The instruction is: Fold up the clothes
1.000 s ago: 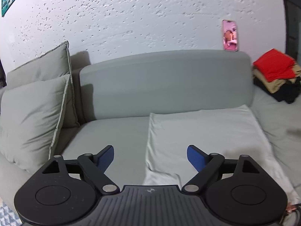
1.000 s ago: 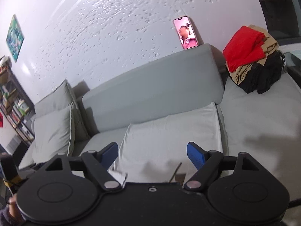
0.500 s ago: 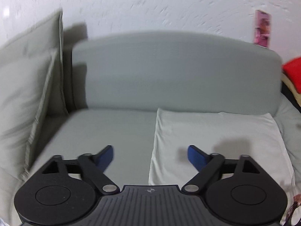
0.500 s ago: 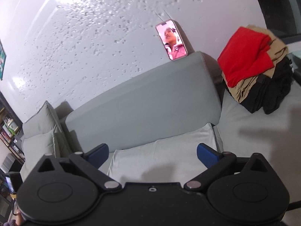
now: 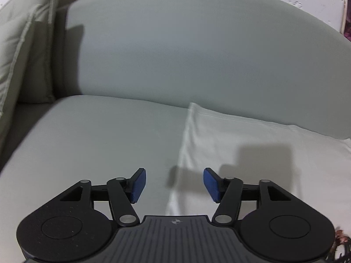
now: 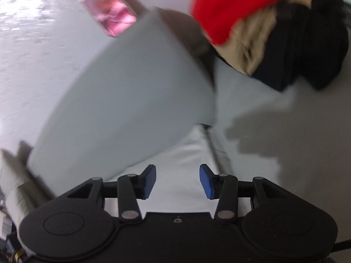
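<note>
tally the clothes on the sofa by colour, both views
white garment laid flat: 1
red garment, top of the pile: 1
tan garment, under the red: 1
black clothing, bottom of the pile: at least 1; the blur hides whether it is more
total: at least 4

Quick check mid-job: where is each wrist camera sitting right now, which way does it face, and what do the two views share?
Left wrist: behind the left gripper, looking down at the white cloth, its left edge under open jaws, sofa back beyond.
Right wrist: behind the right gripper, rolled and blurred, over the cloth, clothes pile upper right.
Shared: cloth, sofa back, phone.
</note>
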